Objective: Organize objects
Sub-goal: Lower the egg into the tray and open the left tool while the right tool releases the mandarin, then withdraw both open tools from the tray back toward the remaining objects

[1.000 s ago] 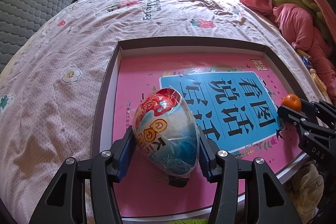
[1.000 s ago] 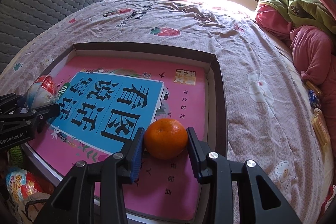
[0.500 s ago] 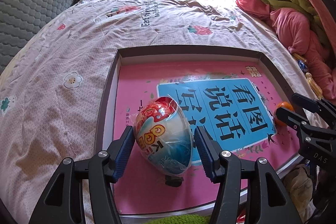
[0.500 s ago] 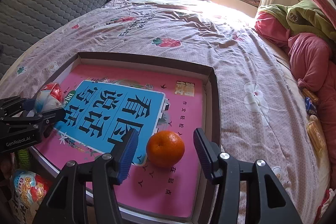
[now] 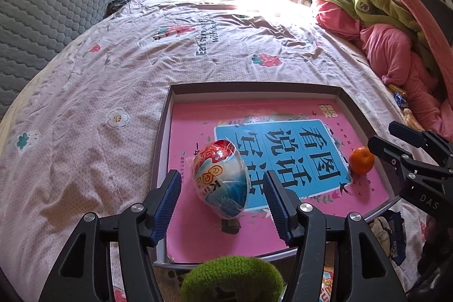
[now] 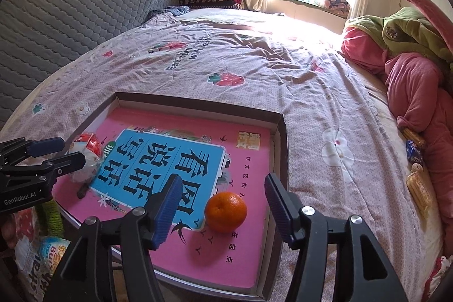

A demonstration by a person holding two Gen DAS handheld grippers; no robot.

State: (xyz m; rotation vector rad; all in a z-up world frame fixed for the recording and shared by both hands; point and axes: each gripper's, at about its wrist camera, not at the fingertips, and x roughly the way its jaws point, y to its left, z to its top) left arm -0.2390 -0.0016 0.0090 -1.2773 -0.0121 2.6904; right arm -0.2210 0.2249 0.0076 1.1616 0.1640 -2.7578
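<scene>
A shallow brown box (image 5: 164, 129) lies on the bed with a pink and blue book (image 5: 283, 149) flat inside it. A foil-wrapped egg toy (image 5: 220, 179) stands on the book at the left. My left gripper (image 5: 223, 198) is open, its blue pads either side of the egg with gaps. An orange (image 6: 225, 208) rests on the book at the right, also in the left wrist view (image 5: 361, 160). My right gripper (image 6: 223, 210) is open around the orange without touching it. The box (image 6: 279, 160) and egg (image 6: 85, 157) show in the right wrist view.
The bed has a floral sheet (image 5: 99, 92). A grey quilted headboard (image 6: 56, 27) stands at the left. Pink and green bedding (image 6: 410, 61) is piled at the right with snack packets (image 6: 416, 177) beside it. A green fuzzy object (image 5: 232, 279) and bags (image 6: 42, 251) lie below the box's near edge.
Both grippers have opened and drawn back. The egg and the orange, held a second ago, now rest on the book inside the box.
</scene>
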